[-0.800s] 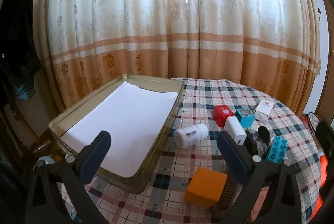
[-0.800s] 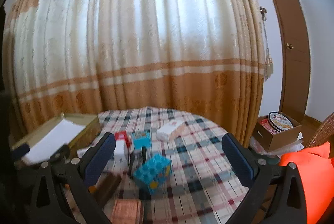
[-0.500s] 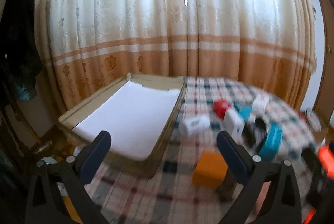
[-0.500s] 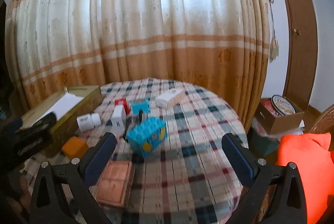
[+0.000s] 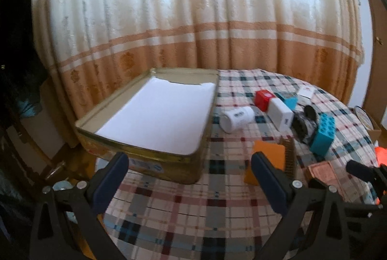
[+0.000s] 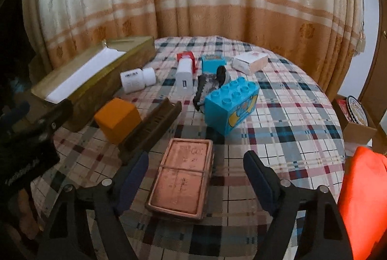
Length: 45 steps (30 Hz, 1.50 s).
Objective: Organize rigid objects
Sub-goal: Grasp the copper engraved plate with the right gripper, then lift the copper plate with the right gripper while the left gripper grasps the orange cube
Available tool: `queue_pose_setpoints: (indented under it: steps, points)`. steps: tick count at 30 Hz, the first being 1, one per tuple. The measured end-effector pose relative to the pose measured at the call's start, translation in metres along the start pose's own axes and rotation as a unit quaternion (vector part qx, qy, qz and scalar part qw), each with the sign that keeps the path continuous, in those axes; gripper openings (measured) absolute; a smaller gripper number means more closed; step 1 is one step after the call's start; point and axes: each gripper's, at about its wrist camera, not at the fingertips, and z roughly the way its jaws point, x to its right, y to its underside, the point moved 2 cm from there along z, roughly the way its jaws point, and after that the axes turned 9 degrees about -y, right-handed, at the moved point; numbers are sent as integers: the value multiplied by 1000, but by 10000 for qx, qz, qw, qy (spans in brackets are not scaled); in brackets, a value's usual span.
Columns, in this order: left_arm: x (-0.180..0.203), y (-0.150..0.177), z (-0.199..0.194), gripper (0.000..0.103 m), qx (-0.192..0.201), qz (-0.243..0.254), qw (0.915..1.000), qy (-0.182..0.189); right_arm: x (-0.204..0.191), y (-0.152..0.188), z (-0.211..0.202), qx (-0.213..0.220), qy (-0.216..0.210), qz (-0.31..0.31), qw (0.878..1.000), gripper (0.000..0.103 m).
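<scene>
An open gold tin [image 5: 169, 166] lined with white paper stands at the table's left. My left gripper [image 5: 188, 160] hangs open just short of the tin's near wall, nothing between its fingers. To the right lie an orange cube [image 5: 268, 157], a white bottle [image 5: 237, 118] and a blue brick [image 5: 323, 134]. A flat copper-coloured box [image 6: 183, 177] lies on the cloth under my right gripper [image 6: 196, 158], whose pads stand wide of the box's sides, open. Beyond it sit the blue brick [image 6: 232, 102], orange cube [image 6: 117, 119] and a dark brown slotted bar [image 6: 152, 126].
Farther back lie a white bottle [image 6: 137, 78], white box [image 6: 185, 77], red cube [image 6: 185, 56], teal cube [image 6: 212, 62], white carton [image 6: 250, 61] and a black-grey item [image 6: 210, 83]. Orange-red cloth [image 6: 362, 199] is at right; a cardboard box [image 6: 355, 122] sits on the floor.
Both grippers have drawn back toward the table's near side. The right one has tipped downward, so the copper box now lies between its fingers. The tin sits farther from the left fingers.
</scene>
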Motion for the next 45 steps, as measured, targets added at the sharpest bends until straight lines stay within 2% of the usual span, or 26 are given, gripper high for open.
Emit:
queue_pose_setpoints:
  steps: [3,5,6,7,8,9,13,16,19,21,25,29,30,32,37,45]
  points:
    - [7,1,0,102,-44,115,9999,97,6,1,9,-378,16,153,9992,82]
    - [11,1,1,102,-134,187,9996,179,5,2,9,-416,88,40,9991,77]
    - [11,0,1,102,-174,194,9994,218,4,3,11,-454,146,-81,9988,73]
    - [12,-1,2,102,-217,195,9992,277,2,3,10,-421,130,-180,9989,61]
    - [14,-2,1,102,-249,198,9989,351,1,3,8,-416,28,-197,9989,53]
    - [15,-3,1,102,-265,214,9986,403,1,2,7,-423,38,-208,9989,50]
    - [20,-6,-2,102,-267,352,9975,556,14,0,5,-409,50,71,9991,49]
    - [23,-9,-1,102,-392,318,9954,808,25,-4,-9,-47,-143,453,9989,49]
    - [32,-14,2,102,-496,302,9939,937,28,-10,-23,355,-44,503,9981,49]
    - [43,-18,6,102,-527,383,9931,971,28,-13,-27,477,-20,527,9975,50]
    - [63,-19,20,87,-774,575,9907,964,31,-15,-27,500,-25,609,9969,50]
    - [67,-12,40,80,-1275,460,9860,970,39,-14,-24,434,-30,754,9962,50]
    - [66,-8,44,76,-1379,426,9848,970,40,-14,-23,413,-31,775,9961,50]
    - [65,-4,49,75,-1527,293,9811,1151,42,-11,-21,364,-46,820,9960,50]
    - [61,-1,45,46,-1494,104,9776,1476,43,-8,-17,291,-74,858,9959,50]
    - [49,-5,36,40,-1299,-129,9768,1698,43,-8,-18,312,-53,871,9957,49]
